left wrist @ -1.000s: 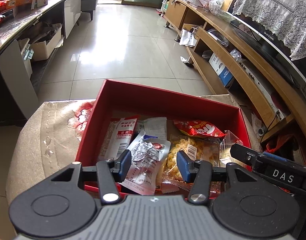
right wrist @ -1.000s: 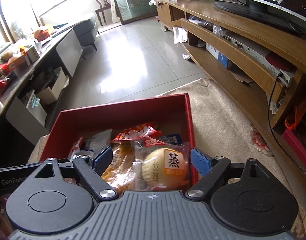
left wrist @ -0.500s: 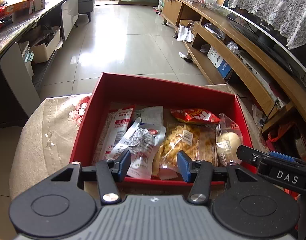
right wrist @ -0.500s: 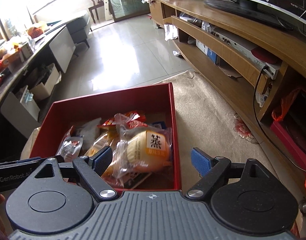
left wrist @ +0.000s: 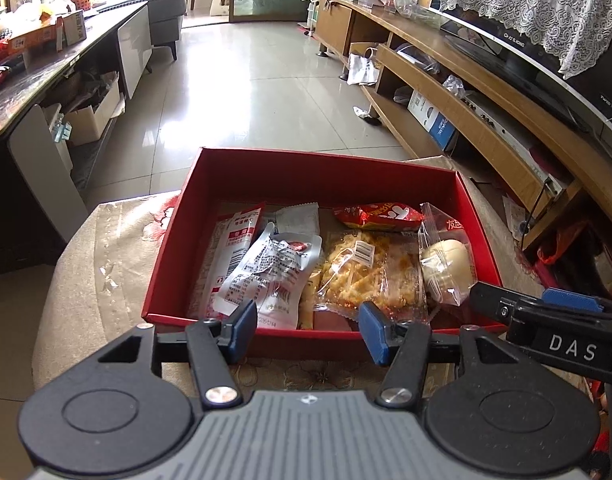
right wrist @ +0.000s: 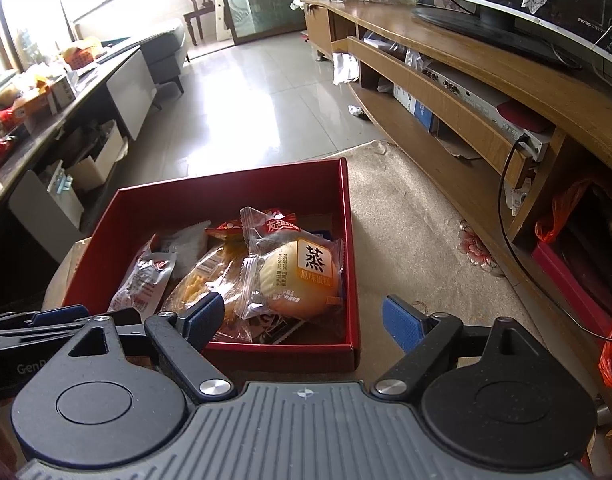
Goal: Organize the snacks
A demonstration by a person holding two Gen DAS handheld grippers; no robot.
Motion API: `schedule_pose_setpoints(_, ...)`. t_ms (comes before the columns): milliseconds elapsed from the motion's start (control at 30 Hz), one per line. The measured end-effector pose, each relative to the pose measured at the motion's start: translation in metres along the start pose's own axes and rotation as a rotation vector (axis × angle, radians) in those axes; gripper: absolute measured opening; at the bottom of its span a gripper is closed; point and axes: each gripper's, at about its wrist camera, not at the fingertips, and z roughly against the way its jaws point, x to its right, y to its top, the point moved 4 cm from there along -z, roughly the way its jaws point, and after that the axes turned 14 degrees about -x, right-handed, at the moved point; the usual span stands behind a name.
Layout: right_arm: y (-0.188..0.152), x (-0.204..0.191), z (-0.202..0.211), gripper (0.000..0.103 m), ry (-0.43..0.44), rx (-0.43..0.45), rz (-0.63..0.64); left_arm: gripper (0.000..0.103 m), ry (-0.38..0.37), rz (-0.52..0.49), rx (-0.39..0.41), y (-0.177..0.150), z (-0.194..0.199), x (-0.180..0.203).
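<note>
A beige floral-patterned tabletop (left wrist: 106, 248) carries an open red box (left wrist: 317, 176), which holds all the snacks. Largest inside is a clear bag of yellow crispy strips (left wrist: 361, 268) in the middle. At the left lies a red-and-white packet (left wrist: 236, 236), with a crumpled silver packet (left wrist: 272, 268) lying partly over it. Against the right wall sits a clear-wrapped round cake (right wrist: 302, 276), and behind the strips, a small red packet (left wrist: 377, 214). The left tool (left wrist: 306, 326) hovers at the box's near wall, its jaws just widened and nothing between them. The right tool (right wrist: 302, 318) stands released and wide, straddling the box's near right corner, gripping nothing.
</note>
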Motion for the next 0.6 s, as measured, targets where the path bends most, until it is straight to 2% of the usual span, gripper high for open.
schedule_pose_setpoints(600,-0.013,-0.004,0.006,0.091,-0.001,-0.001,0.005,0.052,0.007,0.004,0.001,-0.006,0.003,-0.001)
